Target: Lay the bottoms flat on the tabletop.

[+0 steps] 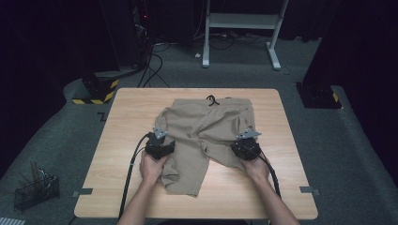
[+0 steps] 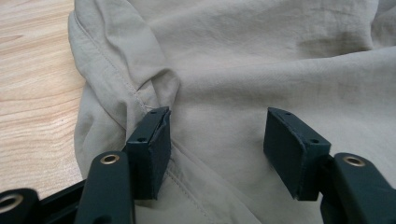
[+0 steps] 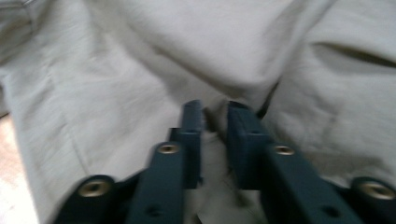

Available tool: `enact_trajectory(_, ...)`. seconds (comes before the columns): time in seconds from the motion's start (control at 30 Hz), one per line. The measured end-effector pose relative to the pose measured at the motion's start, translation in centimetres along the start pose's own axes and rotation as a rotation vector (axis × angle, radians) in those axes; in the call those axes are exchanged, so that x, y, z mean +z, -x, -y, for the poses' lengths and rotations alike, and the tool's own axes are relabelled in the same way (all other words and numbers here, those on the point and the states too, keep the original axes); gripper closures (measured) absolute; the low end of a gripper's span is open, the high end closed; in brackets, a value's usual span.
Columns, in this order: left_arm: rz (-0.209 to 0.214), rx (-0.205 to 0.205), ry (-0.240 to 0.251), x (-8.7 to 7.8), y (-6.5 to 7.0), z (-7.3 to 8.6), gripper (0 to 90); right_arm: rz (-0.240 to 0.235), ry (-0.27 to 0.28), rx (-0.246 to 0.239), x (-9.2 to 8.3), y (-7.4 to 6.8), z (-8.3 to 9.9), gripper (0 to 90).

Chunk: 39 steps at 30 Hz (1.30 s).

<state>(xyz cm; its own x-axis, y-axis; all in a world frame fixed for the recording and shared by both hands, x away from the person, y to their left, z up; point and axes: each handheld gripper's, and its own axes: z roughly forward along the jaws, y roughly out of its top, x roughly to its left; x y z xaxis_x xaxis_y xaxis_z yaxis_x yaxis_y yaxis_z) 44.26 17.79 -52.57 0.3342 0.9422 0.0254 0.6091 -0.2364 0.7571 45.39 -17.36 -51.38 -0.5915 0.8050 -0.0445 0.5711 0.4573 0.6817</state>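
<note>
A pair of khaki shorts (image 1: 206, 136) lies crumpled on the wooden table (image 1: 126, 112), waistband at the far side with a black drawstring (image 1: 212, 100). My left gripper (image 1: 161, 136) rests over the shorts' left leg. In the left gripper view its jaws stand wide apart (image 2: 217, 140) on the cloth (image 2: 257, 60), one pad beside a folded seam edge. My right gripper (image 1: 246, 139) sits on the right leg. In the right gripper view, which is blurred, its jaws (image 3: 215, 121) stand close together, with a raised fold of the cloth (image 3: 140, 60) in the narrow gap between them.
Bare table wood lies left of the shorts (image 2: 32, 84) and along the near edge. On the floor stand a black wire basket (image 1: 36, 190) at lower left, a yellow-black striped base (image 1: 96, 91) and a white frame stand (image 1: 239, 28) behind the table.
</note>
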Motion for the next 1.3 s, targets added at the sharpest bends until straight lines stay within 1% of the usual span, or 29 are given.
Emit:
enact_trajectory(0.03, 0.000, 0.001, 0.001, 0.0, 0.0, 0.0, 41.2, -0.006, -0.006, -0.015, -0.2, -0.1, 0.1, 87.7)
enact_trajectory(0.07, 0.000, 0.001, 0.000, -0.1, 0.0, 0.0, 41.2, -0.001, -0.014, -0.035, -0.4, -0.4, 0.3, 89.2)
enact_trajectory(0.17, -0.001, 0.001, 0.000, -0.1, 0.0, 0.1, 41.2, -0.029, -0.017, -0.071, -1.8, -1.2, 1.3, 89.7)
enact_trajectory(0.3, -0.001, 0.000, 0.001, -0.1, 0.0, 0.1, 41.2, -0.105, -0.011, -0.091, -4.3, -2.7, 3.5, 89.7)
enact_trajectory(0.37, -0.002, 0.002, 0.000, -0.1, 0.0, 0.1, 41.2, -0.143, -0.014, -0.106, -5.2, -3.7, 4.6, 89.6)
enact_trajectory(0.43, -0.005, 0.001, 0.000, -0.1, 0.0, 0.1, 41.2, -0.172, -0.009, -0.117, -5.9, -4.5, 5.3, 89.2)
enact_trajectory(0.47, -0.005, 0.002, -0.002, -0.2, 0.0, 0.1, 41.2, -0.173, 0.008, -0.123, -6.3, -4.8, 5.5, 84.6)
enact_trajectory(0.5, -0.003, -0.001, -0.001, -0.2, 0.1, 0.2, 41.2, -0.162, 0.034, -0.123, -6.8, -4.9, 5.5, 79.3)
enact_trajectory(0.53, -0.002, 0.000, -0.002, -0.2, 0.1, 0.2, 41.2, -0.149, 0.062, -0.112, -7.3, -4.8, 5.5, 75.5)
enact_trajectory(0.57, -0.002, 0.000, -0.002, -0.3, 0.1, 0.2, 41.2, -0.129, 0.089, -0.090, -7.7, -4.5, 5.3, 71.6)
enact_trajectory(0.63, -0.001, 0.002, -0.002, -0.3, 0.1, 0.3, 41.2, -0.056, 0.129, -0.055, -8.4, -3.6, 4.9, 64.6)
enact_trajectory(0.67, -0.001, 0.002, -0.001, -0.3, 0.1, 0.3, 41.2, -0.023, 0.141, -0.026, -8.6, -3.0, 4.8, 62.1)
enact_trajectory(0.73, -0.001, 0.001, -0.002, -0.4, 0.1, 0.3, 41.2, 0.047, 0.140, 0.013, -8.5, -1.8, 4.7, 58.4)
enact_trajectory(0.77, -0.001, 0.001, -0.002, -0.4, 0.1, 0.3, 41.2, 0.067, 0.128, 0.039, -8.2, -1.2, 4.7, 56.7)
enact_trajectory(0.83, -0.001, 0.001, -0.002, -0.4, 0.1, 0.3, 41.2, 0.055, 0.071, 0.089, -6.8, -0.2, 5.0, 55.3)
enact_trajectory(0.87, -0.001, 0.001, -0.002, -0.4, 0.1, 0.3, 41.2, 0.043, 0.059, 0.103, -6.4, 0.0, 5.2, 57.3)
enact_trajectory(0.9, -0.001, 0.001, -0.002, -0.4, 0.1, 0.3, 41.1, 0.029, 0.040, 0.109, -5.8, 0.1, 5.3, 65.4)
enact_trajectory(0.93, -0.001, 0.001, -0.002, -0.4, 0.1, 0.3, 41.2, 0.013, 0.026, 0.103, -5.4, 0.2, 5.5, 75.9)
enact_trajectory(0.97, -0.001, 0.001, -0.002, -0.4, 0.1, 0.3, 41.1, 0.007, 0.038, 0.091, -5.3, 0.2, 5.7, 85.2)
enact_trajectory(1.0, -0.001, 0.001, -0.002, -0.4, 0.1, 0.3, 41.2, 0.004, 0.048, 0.087, -5.4, 0.2, 5.8, 89.3)
enact_trajectory(1.07, -0.001, 0.001, -0.002, -0.4, 0.1, 0.3, 41.1, 0.010, 0.067, 0.081, -6.1, 0.4, 5.8, 89.7)
enact_trajectory(1.13, -0.001, 0.001, -0.001, -0.4, 0.1, 0.3, 41.1, 0.029, 0.078, 0.072, -7.2, 0.9, 5.8, 89.7)
enact_trajectory(1.2, -0.001, 0.001, -0.001, -0.4, 0.1, 0.3, 41.2, 0.039, 0.082, 0.085, -8.2, 1.6, 5.9, 89.6)
enact_trajectory(1.23, -0.001, 0.001, -0.001, -0.4, 0.1, 0.3, 41.2, 0.036, 0.088, 0.094, -8.5, 2.0, 6.1, 89.3)
enact_trajectory(1.27, -0.001, 0.001, -0.002, -0.4, 0.1, 0.3, 41.2, 0.027, 0.092, 0.105, -8.7, 2.2, 6.2, 84.1)
enact_trajectory(1.3, -0.002, 0.001, -0.001, -0.4, 0.1, 0.3, 41.2, 0.016, 0.087, 0.125, -8.6, 2.2, 6.3, 72.4)
